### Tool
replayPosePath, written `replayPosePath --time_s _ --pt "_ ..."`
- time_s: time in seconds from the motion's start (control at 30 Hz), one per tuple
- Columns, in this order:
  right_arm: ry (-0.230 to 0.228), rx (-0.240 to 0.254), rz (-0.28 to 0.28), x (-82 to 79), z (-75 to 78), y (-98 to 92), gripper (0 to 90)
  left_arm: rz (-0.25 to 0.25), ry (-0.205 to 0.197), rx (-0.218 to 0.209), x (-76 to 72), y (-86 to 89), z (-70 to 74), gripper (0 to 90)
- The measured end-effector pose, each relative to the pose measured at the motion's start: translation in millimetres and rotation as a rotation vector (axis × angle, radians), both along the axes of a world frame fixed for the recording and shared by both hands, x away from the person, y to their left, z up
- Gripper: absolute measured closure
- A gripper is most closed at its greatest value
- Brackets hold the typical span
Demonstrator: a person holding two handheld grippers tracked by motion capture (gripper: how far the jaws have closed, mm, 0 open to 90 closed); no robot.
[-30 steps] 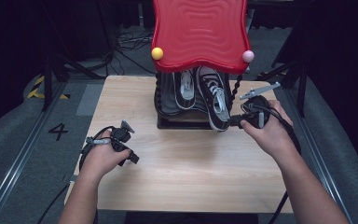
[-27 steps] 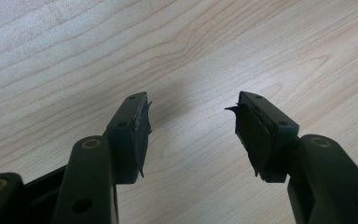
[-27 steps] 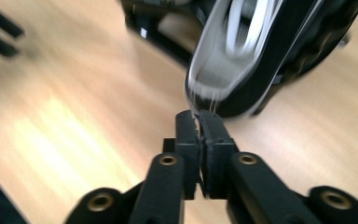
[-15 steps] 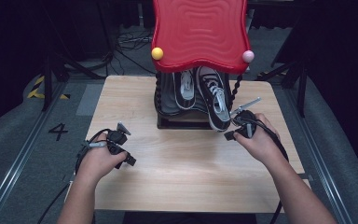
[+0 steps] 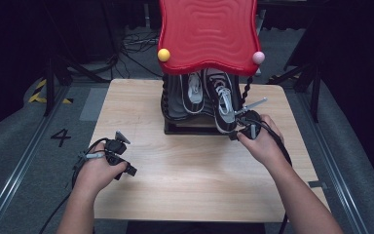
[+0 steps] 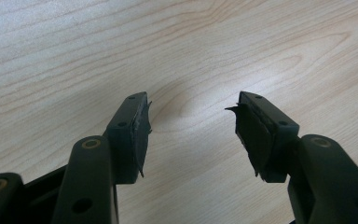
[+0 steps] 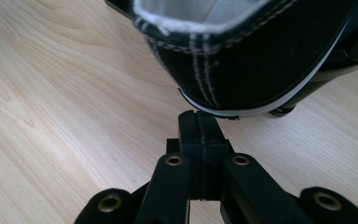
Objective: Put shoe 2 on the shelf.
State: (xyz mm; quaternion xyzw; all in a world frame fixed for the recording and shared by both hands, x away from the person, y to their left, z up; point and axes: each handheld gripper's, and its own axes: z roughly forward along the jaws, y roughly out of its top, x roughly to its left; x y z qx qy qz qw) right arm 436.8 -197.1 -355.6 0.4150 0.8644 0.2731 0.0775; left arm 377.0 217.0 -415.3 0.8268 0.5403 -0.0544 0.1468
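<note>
The right gripper (image 7: 199,122) is showing its jaws pressed together with nothing between them, tips sitting just below the heel of a black sneaker (image 7: 256,56). The right hand (image 5: 262,144) is reaching forward, forearm extended toward the shoe rack (image 5: 175,127) under the red tray (image 5: 207,31). The left gripper (image 6: 191,123) is holding its jaws apart over bare table (image 6: 74,56), while the left hand (image 5: 97,170) is resting near the table's left edge, well apart from the rack

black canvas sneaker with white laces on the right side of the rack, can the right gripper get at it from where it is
Probably yes: the right gripper sits shut just under the black canvas sneaker's heel, with nothing between, though it must open first.
</note>
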Motion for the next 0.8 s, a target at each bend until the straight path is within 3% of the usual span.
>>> replayPosePath --time_s 0.13,0.33,0.4,0.47,0.8 --pt "-0.032 -0.028 -0.005 -1.6 0.9 4.4 90.0 -0.004 0.009 0.005 2.5 -2.2 -3.7 45.2" --pt "-0.047 0.013 -0.011 -1.7 -2.5 10.3 90.0 -0.018 0.006 0.007 4.8 -6.9 -2.7 45.2" --pt "-0.079 0.004 -0.014 -1.3 -2.6 16.1 90.0 -0.019 0.005 0.005 5.7 -8.0 -2.8 45.2" --pt "-0.07 0.019 -0.02 2.2 -3.2 19.1 90.0 -0.025 0.006 0.006 6.5 -8.6 -2.7 45.2" --pt "-0.11 0.012 -0.046 9.3 -2.5 34.1 90.0 -0.026 -0.001 -0.001 5.9 -6.8 -0.1 45.3"
